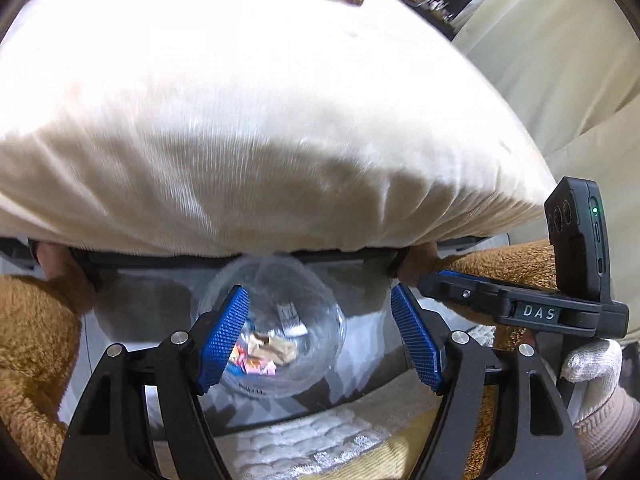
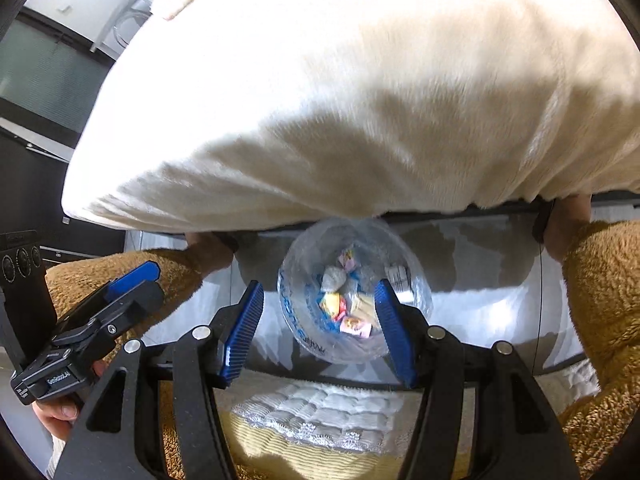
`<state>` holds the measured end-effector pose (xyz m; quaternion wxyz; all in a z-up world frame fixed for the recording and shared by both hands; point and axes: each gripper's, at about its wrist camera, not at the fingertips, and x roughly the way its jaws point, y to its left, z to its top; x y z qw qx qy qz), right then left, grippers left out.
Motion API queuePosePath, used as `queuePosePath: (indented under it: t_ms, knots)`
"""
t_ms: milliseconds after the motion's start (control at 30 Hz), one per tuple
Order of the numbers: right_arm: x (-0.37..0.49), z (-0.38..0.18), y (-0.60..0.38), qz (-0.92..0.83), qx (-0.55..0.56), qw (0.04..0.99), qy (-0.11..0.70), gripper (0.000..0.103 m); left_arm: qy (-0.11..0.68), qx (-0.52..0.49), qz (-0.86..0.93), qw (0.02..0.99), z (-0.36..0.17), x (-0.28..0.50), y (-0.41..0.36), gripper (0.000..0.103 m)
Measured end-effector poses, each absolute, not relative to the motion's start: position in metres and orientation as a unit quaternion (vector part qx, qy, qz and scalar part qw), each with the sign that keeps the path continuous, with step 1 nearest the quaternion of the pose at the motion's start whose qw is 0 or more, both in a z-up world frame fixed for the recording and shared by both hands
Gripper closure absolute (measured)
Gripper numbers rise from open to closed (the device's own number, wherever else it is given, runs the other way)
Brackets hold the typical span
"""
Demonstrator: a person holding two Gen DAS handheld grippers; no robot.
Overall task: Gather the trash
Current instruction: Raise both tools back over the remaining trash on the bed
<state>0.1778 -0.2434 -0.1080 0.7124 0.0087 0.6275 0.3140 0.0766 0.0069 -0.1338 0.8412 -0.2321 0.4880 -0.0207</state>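
A clear plastic bag (image 1: 272, 316) sits low in front, holding crumpled wrappers (image 1: 264, 354) in tan, pink and yellow. It also shows in the right wrist view (image 2: 352, 288) with its wrappers (image 2: 344, 308). My left gripper (image 1: 320, 336) is open and empty, jaws spread either side of the bag. My right gripper (image 2: 318, 330) is open and empty, with the bag seen between its blue pads. The right gripper's body (image 1: 520, 308) shows at the right of the left wrist view. The left gripper (image 2: 100, 312) shows at the left of the right wrist view.
A large cream pillow (image 1: 260, 120) fills the upper part of both views (image 2: 340, 100). A second person's hands in brown fleece sleeves (image 2: 600, 300) hold a grey surface (image 2: 480, 280) under it. A white quilted cloth (image 2: 320, 412) lies below. A beige sofa (image 1: 560, 60) stands at right.
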Motion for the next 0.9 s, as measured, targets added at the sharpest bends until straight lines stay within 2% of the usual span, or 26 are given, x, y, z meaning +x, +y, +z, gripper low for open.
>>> queuePosePath:
  t_ms: [333, 533, 900]
  knots:
    - [0.16, -0.044, -0.26, 0.373, 0.01, 0.787, 0.491, 0.045, 0.405, -0.207, -0.033, 0.89, -0.093, 0.059, 0.009, 0.03]
    - [0.171, -0.018, -0.259, 0.39, 0.002, 0.81, 0.438, 0.045, 0.359, -0.183, -0.031, 0.915, -0.064, 0.058, 0.014, 0.03]
    - [0.229, 0.012, -0.233, 0.41, 0.014, 0.813, 0.412, 0.045, 0.33, -0.172, -0.028, 0.928, -0.032, 0.097, 0.045, 0.03]
